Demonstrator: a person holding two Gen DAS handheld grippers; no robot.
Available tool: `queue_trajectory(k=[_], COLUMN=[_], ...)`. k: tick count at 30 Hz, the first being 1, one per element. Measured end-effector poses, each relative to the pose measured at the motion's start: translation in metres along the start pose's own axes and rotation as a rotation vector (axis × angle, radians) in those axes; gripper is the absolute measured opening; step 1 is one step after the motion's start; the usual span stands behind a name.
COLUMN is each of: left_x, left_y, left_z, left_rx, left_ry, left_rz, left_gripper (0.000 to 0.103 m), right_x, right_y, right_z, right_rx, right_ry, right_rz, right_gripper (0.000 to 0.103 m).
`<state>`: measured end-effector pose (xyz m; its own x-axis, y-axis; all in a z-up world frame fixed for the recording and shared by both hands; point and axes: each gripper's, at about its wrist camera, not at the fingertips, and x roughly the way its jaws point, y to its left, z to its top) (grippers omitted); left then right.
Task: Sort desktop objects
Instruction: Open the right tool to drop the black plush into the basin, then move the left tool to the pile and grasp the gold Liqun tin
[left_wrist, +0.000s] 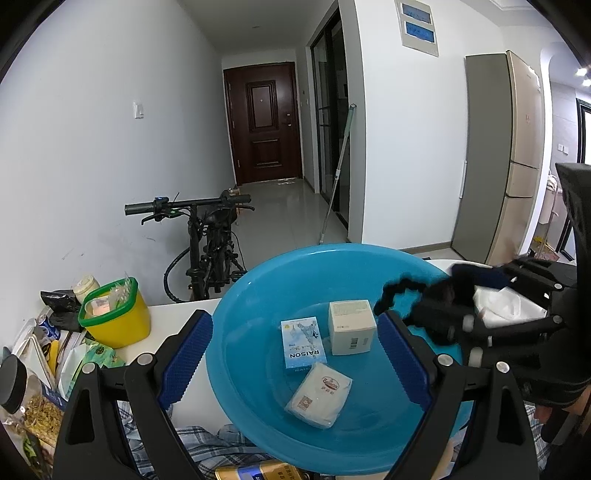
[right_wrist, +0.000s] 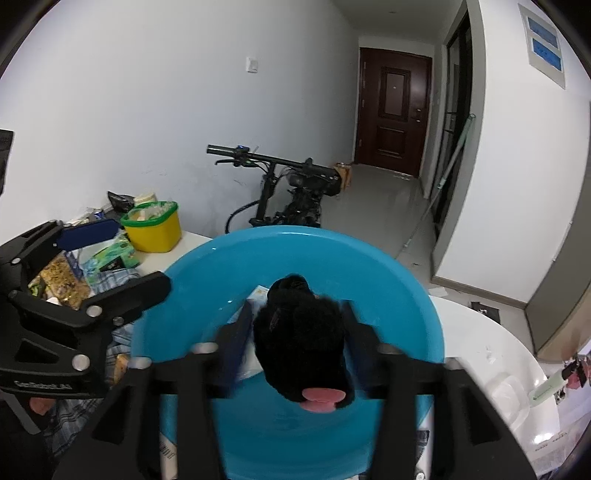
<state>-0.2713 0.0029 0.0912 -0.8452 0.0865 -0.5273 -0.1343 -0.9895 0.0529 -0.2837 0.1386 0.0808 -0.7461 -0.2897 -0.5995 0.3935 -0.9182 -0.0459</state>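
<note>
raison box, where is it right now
In the left wrist view the light blue RAISON box lies flat on the floor of the blue basin, left of the white carton and just above the wrapped white packet.

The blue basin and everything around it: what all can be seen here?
basin: one, blue, centre of the white table
boxes: two in the basin, a light blue one and a white one
tissue pack: one, white, in the basin, nearest the camera
black plush toy: one, pink tongue, between the right claw's fingers over the basin
yellow tub: one, green rim, left of the basin
snack bags: several, mixed colours, far left
checked cloth: one, blue-white, under the basin's near edge
bicycle: one, black, by the wall
door: one, dark brown, hallway end
mop: one, leaning on the wall
left claw: open, over the basin
right claw: open, blurred
</note>
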Motion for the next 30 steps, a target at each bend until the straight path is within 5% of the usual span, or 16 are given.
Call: queue_trajectory(k=[3,30], left_x=[-0.003,-0.017], left_y=[0.005,-0.005], left_z=[0.002,0.002], left_rx=[-0.021,0.018], left_ry=[-0.008,-0.015], left_rz=[-0.013,-0.023], left_gripper=[0.094,0.094], right_x=[-0.002,-0.009], right_y=[-0.004,-0.022], right_z=[0.001,0.0], right_rx=[-0.002,0.04], right_ry=[-0.002,0.009], right_rz=[-0.035,-0.001], right_gripper=[0.102,0.103])
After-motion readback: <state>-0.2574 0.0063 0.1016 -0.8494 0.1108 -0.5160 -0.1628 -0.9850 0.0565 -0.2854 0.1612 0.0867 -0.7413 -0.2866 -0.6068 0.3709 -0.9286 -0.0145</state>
